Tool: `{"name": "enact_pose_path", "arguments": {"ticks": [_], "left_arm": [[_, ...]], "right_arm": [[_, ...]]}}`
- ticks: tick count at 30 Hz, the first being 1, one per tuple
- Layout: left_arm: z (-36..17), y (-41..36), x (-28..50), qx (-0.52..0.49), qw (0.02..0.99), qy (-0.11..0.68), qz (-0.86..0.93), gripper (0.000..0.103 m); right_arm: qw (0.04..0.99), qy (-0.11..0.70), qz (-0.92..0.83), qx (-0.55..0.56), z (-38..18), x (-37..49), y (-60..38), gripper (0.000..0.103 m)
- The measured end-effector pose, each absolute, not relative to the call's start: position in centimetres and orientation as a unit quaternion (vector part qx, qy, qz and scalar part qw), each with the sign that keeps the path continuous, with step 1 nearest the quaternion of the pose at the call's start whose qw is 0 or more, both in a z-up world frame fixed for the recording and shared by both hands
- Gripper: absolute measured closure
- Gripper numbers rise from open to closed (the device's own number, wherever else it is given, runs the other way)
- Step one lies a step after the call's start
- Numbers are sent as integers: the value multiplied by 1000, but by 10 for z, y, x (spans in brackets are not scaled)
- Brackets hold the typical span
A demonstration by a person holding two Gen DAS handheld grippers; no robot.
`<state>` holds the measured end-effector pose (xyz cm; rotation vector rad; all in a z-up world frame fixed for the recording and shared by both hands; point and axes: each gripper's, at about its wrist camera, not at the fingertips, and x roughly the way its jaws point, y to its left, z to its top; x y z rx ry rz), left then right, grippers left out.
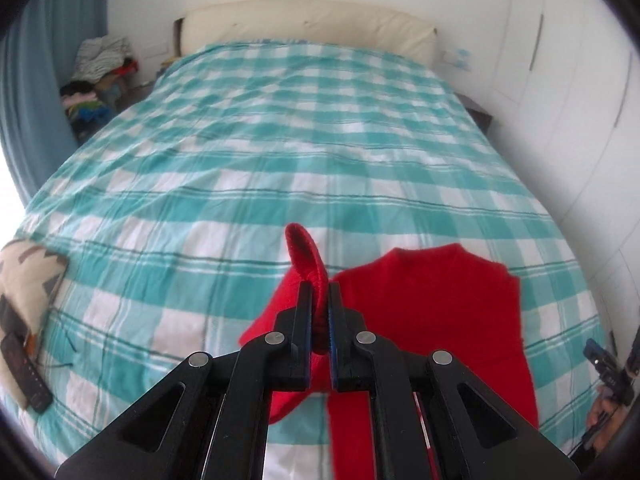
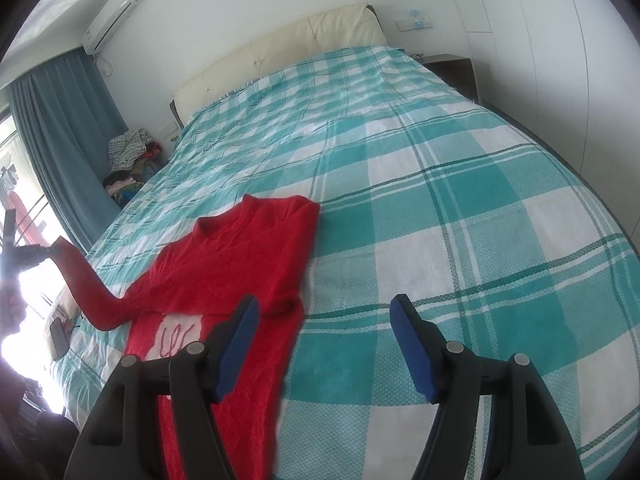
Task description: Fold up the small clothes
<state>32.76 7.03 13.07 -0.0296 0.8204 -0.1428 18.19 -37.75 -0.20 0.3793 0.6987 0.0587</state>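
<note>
Left gripper [image 1: 320, 286]: jaws pinched together on the cuff of the red sweater's sleeve [image 1: 306, 256]; the cuff end pokes up past the fingertips, and the cloth between the pads is mostly hidden by the black fingers.
Right gripper [image 2: 322, 304]: jaws stand apart with nothing between them, held above the checked bedspread [image 2: 460, 208]; its left blue pad [image 2: 236, 344] overlaps the sweater's edge in the right wrist view, but contact cannot be told.
Red sweater [image 2: 240, 256]: lies flat on the bedspread, ahead and to the left of the right gripper, collar pointing toward the headboard [image 2: 280, 46]; its lower part is cut off by the frame and by the gripper bodies.
Lifted sleeve: stretches from the sweater's body up and away to the left gripper at the far left of the right wrist view, where glare from the window washes out the tool and the hand [image 2: 14, 304] that holds it.
White patch [image 2: 176, 334] on the sweater front: bears red marks, too partly covered to read.
Left of the left gripper: a patterned cushion [image 1: 28, 280] with a dark flat object [image 1: 24, 368] on it, cut off at the edge.
</note>
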Motion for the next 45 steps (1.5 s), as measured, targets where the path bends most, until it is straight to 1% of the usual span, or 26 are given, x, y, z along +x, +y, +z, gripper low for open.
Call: {"name": "enact_pose_path", "arguments": {"ticks": [3,5,7,8,9,10,11,12,17,20,22,25,28,31,34,40,45], "left_arm": [[132,-2,337,16,908,401,-122,98],[122,-42,340,26,900,409,-150,98],[107,-77,341,33,887,423,-181,95],[98,-91,342,32,881,431,-194,88],[89,-101,343,27,876,437,-204,67],[82,-109,341,21,872,443,-207,51],[77,-111,338,14,872,443,-206,24],[76,-109,332,6,877,436,-205,15],[74,-72,315,7,884,439,-163,14],[73,-35,293,34,895,432,-105,8],[68,-9,273,58,905,416,-61,6],[53,24,244,73,914,400,-3,5],[30,49,224,51,915,398,32,4],[9,60,219,29,914,402,50,4],[-4,61,217,28,918,391,62,4],[-12,57,217,41,920,387,56,4],[-15,54,219,52,918,388,60,4]], "right_arm": [[924,336,29,183,0,180,-379,36],[924,332,29,187,2,178,-382,36],[925,327,29,192,3,178,-385,36],[925,325,29,193,5,177,-386,36],[926,323,29,193,5,177,-387,36],[926,322,29,194,6,176,-388,36],[927,320,30,195,7,175,-389,36],[927,318,30,195,8,175,-389,36],[928,312,32,200,12,171,-393,36],[928,308,33,208,13,169,-395,36],[928,305,34,208,15,169,-395,36],[932,306,29,193,16,170,-388,36],[934,310,26,178,13,172,-381,36],[935,315,21,160,10,176,-373,36],[937,319,17,143,7,179,-365,36],[942,323,8,90,3,182,-349,36],[941,328,12,85,0,186,-346,36]]}}
